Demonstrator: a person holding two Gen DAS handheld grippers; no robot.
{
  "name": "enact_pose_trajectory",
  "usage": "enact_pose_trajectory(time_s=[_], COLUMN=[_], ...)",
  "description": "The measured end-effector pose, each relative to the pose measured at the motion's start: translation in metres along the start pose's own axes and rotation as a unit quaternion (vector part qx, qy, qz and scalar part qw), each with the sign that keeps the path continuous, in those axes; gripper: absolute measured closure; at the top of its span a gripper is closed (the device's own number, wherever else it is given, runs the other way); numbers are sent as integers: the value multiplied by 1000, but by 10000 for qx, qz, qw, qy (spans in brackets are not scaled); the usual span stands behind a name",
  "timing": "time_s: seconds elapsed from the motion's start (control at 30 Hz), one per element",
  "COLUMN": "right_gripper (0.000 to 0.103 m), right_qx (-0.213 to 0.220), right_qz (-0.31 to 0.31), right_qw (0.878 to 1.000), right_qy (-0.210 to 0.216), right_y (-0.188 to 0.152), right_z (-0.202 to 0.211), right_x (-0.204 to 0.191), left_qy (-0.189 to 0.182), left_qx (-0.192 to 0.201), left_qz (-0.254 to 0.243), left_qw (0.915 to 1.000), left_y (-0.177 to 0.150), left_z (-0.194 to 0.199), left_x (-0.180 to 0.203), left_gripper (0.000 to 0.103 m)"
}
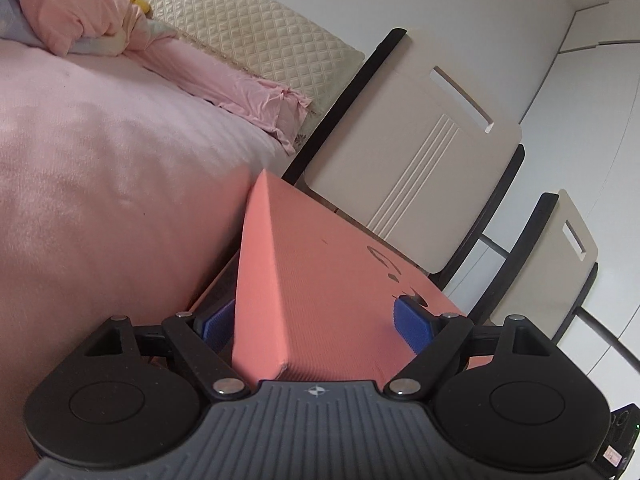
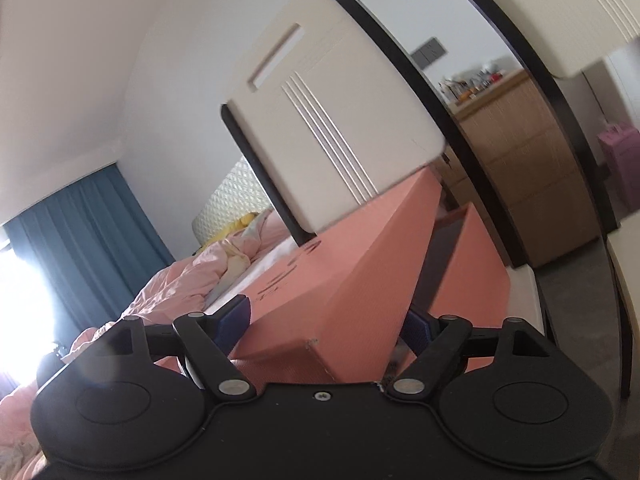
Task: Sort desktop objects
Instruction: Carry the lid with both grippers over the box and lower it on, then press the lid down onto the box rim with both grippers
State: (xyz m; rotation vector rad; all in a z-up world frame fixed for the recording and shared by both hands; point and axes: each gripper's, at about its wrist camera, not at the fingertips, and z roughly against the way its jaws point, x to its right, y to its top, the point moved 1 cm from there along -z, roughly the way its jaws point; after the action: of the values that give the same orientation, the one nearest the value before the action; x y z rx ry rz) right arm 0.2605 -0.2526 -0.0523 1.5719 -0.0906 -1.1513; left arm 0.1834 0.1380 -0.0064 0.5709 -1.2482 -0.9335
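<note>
Coral-pink box [image 1: 320,280] sits clamped between both grippers: left gripper [image 1: 316,326] grasping one end, right gripper [image 2: 324,326] grasping another, beside cream chairs [image 1: 412,160].

You have a salmon-pink box [image 1: 320,280] with black markings on its top between blue ribbed pads [image 1: 412,328] on black fingers. Your chairs [image 1: 416,176] are cream with black frames and three raised stripes. The bedspread [image 1: 100,168] is pale pink, the headboard [image 1: 256,36] cream diamond-quilted, the curtain [image 2: 92,232] teal.
</note>
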Motion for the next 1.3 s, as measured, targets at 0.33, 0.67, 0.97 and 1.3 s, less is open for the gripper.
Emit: enact_pose_trajectory(time_s=[0.33,0.67,0.97,1.3], right_gripper=[1,1,28,27], right_qx=[-290,302,-57,-203], right_qz=[287,836,684,954], right_qw=[9971,9881,9939,9923], right_qy=[-647,-1256,-869,-761], right_y=[-16,-15,-27,-43], right_z=[1,42,45,29], right_x=[-5,-16,-27,-55], left_qy=[462,824,955,1215], left_qx=[532,893,546,415], left_qz=[-293,-794,-1564,-1329], left_qw=[9971,9894,9815,9828], left_y=[-9,-26,-44,-39], left_z=[28,67,60,49], left_x=[11,30,46,30], left_gripper=[14,11,11,10])
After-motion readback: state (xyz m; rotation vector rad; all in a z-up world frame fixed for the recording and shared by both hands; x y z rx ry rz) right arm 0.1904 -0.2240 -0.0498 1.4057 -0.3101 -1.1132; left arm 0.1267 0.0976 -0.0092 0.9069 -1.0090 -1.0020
